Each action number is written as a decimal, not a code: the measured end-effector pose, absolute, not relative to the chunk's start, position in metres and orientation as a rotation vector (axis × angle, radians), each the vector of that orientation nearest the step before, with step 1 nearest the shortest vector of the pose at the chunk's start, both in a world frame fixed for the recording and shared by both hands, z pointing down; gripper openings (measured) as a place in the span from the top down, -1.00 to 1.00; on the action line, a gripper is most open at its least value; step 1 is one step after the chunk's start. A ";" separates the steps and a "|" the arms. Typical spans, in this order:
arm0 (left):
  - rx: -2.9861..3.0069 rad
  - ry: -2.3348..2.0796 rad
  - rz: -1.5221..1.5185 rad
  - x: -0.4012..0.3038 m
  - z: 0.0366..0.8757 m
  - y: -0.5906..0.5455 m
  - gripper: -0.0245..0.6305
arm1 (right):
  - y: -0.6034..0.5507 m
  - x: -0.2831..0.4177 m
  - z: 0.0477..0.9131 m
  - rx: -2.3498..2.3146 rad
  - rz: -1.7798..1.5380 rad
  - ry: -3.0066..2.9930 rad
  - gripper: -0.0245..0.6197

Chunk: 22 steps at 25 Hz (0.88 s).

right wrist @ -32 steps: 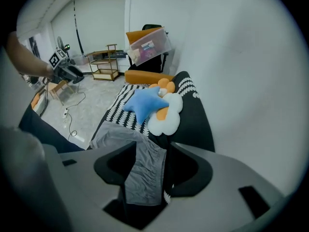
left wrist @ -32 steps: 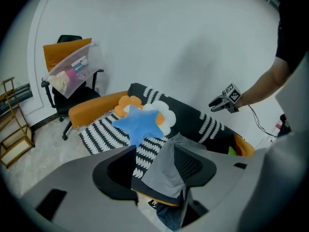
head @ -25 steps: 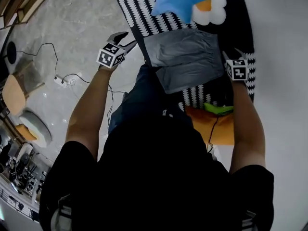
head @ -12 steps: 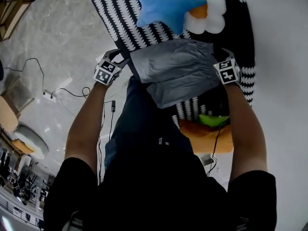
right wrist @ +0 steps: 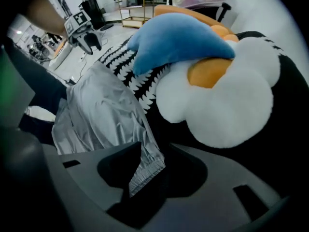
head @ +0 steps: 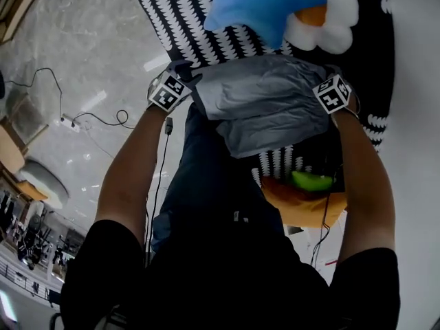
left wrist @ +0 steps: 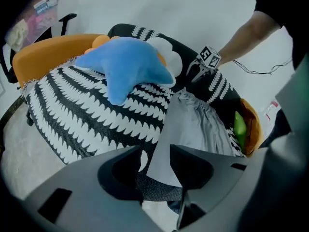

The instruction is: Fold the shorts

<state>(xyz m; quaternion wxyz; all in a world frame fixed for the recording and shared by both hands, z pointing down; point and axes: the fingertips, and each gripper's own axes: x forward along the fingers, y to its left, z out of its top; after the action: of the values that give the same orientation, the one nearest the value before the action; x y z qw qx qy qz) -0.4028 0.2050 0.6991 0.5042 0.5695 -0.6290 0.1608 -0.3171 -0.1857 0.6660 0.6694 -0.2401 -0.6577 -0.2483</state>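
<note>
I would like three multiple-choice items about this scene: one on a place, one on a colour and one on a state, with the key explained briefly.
1. Where does the blue star cushion lie?
A. on the floor
B. on the black-and-white cover
C. on a wooden shelf

2. What colour are the shorts?
A. red
B. yellow
C. grey

3. What stands between the jaws of the right gripper?
A. nothing
B. the blue star cushion
C. a corner of the shorts

Key:
1 B: the cushion rests on the patterned cover, beyond the shorts.
2 C: the fabric is plain grey.
3 C: the jaws, which have just been closing, stand apart about the ribbed waistband corner.
</note>
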 end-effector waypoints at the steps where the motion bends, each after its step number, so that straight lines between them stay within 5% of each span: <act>1: 1.382 -1.521 0.381 -0.400 0.704 0.199 0.30 | -0.192 -0.315 0.670 -0.562 -0.586 -1.451 0.43; 22: 1.369 -1.420 0.484 -0.368 0.763 0.217 0.72 | -0.197 -0.298 0.756 -0.887 -0.819 -1.169 0.49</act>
<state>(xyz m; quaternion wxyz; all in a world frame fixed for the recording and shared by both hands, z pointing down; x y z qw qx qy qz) -0.3676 0.2166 0.7628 0.5272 0.5729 -0.5939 0.2027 -0.2976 -0.1968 0.7562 0.6672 -0.3929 -0.5183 -0.3631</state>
